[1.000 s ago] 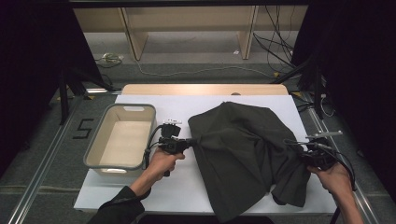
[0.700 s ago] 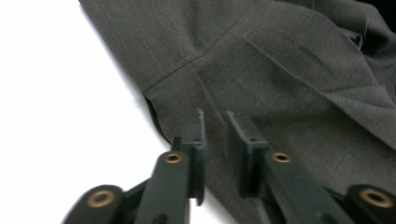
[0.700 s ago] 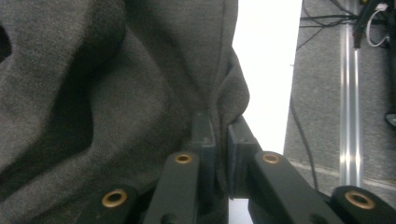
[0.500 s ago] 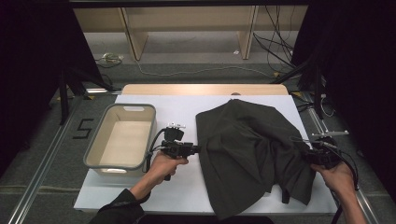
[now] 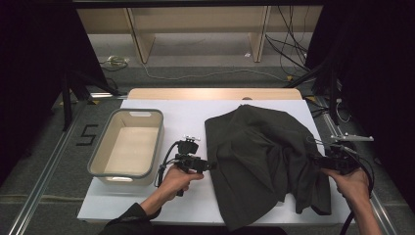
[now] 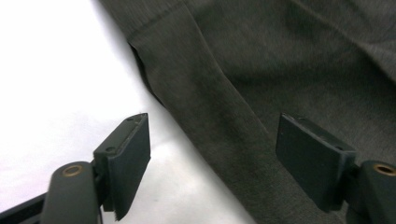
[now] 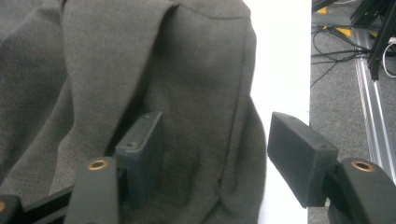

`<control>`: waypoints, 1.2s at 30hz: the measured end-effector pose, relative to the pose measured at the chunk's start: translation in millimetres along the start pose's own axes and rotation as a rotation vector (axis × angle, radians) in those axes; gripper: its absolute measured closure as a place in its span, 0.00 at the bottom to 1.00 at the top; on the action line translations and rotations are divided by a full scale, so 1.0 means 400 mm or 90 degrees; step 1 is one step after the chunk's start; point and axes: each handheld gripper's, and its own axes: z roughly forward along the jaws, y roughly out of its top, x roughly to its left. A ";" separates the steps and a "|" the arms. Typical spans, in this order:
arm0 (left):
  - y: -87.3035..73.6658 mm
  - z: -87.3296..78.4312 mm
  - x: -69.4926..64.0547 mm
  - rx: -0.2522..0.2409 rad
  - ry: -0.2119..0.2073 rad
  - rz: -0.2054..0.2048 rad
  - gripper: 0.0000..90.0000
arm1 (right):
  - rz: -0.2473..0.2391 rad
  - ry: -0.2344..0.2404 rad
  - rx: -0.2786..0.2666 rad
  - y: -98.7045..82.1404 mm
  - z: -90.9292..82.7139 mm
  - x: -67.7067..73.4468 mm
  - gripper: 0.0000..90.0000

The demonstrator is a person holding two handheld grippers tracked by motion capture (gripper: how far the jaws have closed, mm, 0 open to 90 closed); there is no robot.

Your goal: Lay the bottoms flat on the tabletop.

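Dark grey cloth, a garment (image 5: 266, 164) by the look of its seams, lies spread in a rumpled heap on the right half of the white tabletop (image 5: 181, 117), its near edge hanging close to the front rim. The left gripper (image 5: 208, 165) sits just off the cloth's left edge; its jaws have just been opening and now stand wide, with the hem running beneath them but nothing pinched. The right gripper (image 5: 318, 161) is at the cloth's right border, its jaws likewise freshly opened, one pad (image 7: 142, 149) resting against a fold without clamping it. Judging from this, the laying-out step looks finished and the garment has been let go; any folding, smoothing or stowing is not yet begun, since the fabric is bunched along its right side. The beige bin (image 5: 98, 161) stands well apart on the left of the tabletop, and holds nothing.
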 end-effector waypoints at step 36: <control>-0.017 0.114 -0.089 0.048 0.014 0.043 0.88 | 0.015 0.033 0.067 -0.004 0.077 0.005 0.30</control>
